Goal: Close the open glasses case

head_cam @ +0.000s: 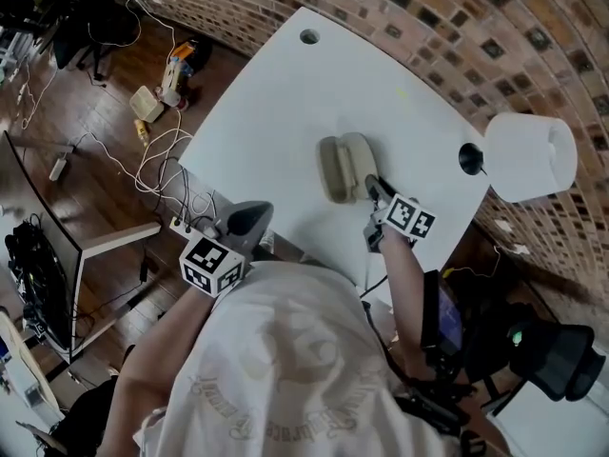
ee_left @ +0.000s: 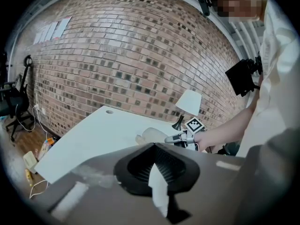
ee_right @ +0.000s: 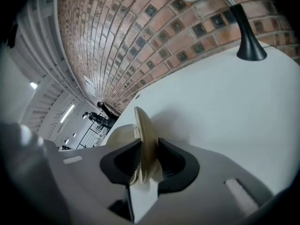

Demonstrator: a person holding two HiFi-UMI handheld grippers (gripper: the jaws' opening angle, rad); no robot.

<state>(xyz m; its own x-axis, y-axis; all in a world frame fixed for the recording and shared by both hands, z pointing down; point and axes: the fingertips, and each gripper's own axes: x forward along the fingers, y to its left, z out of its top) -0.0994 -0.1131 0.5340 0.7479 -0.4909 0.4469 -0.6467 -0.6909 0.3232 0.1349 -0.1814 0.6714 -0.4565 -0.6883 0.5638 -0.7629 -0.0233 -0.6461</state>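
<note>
While the right gripper [ee_right: 146, 150] is clenched on the raised lid [ee_right: 144, 128] of the open glasses case [head_cam: 343, 166], the lid's thin beige edge stands upright between its jaws. The case lies on the white table [head_cam: 276, 103], right of the middle, with that gripper at its near right side. The left gripper [head_cam: 249, 221] hovers by the table's near left edge, jaws together on nothing. A white lamp [head_cam: 529, 156] stands at the table's right end beside a brick wall [head_cam: 428, 17]. Cables [head_cam: 157, 160] trail over the wooden floor [head_cam: 105, 188] on the left.

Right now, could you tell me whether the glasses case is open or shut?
Open: the case lies spread in two halves, and the right gripper's fingers pinch its raised lid.
</note>
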